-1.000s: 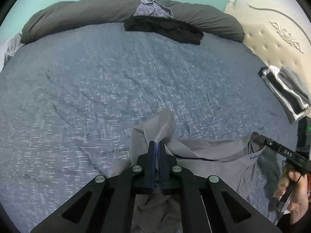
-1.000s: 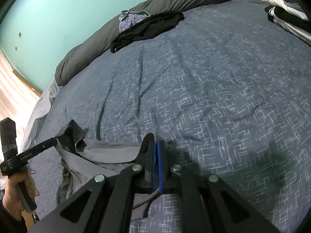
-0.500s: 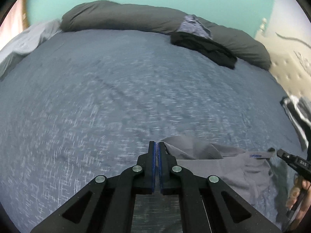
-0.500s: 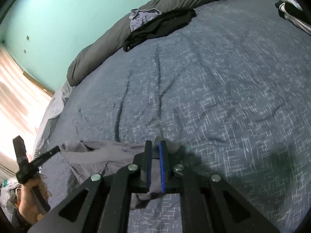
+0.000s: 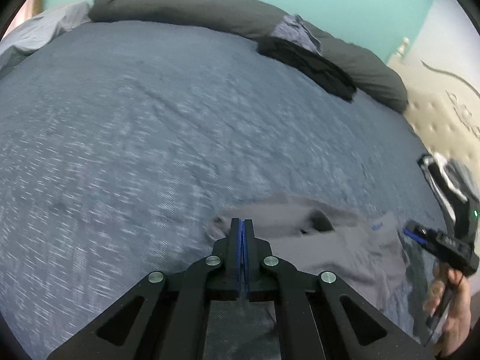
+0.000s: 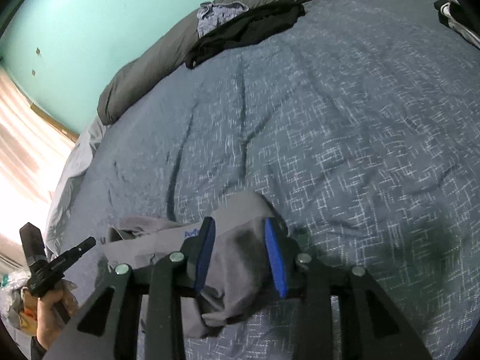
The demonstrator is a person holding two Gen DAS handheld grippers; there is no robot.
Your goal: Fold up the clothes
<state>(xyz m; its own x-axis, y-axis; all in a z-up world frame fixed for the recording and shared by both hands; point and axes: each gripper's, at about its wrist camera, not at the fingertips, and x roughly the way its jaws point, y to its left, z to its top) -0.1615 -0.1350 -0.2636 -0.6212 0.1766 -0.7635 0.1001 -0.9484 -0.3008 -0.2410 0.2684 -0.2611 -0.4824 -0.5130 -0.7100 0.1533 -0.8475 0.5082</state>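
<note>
A grey garment (image 5: 327,249) lies spread low on the blue patterned bedcover (image 5: 135,126). My left gripper (image 5: 243,225) is shut, pinching the garment's left corner down at the bed. From the right wrist view that left gripper (image 6: 88,241) shows at the garment's far left end, held by a hand (image 6: 51,309). My right gripper (image 6: 240,223) has its jaws opening. The other end of the grey garment (image 6: 237,258) lies slack between the blue pads (image 6: 277,258). The right gripper (image 5: 417,235) also appears at the garment's right edge in the left wrist view.
A black garment (image 5: 306,63) and a blue-patterned one (image 5: 295,31) lie at the far side against a dark grey rolled duvet (image 5: 180,3). A folded stack of clothes (image 5: 447,180) sits by the cream headboard (image 5: 444,111). Wide bedcover stretches beyond the garment.
The left gripper carried its raised corner leftward and down onto the bed. The right gripper's jaws went from shut to apart, and the cloth now lies loose between them.
</note>
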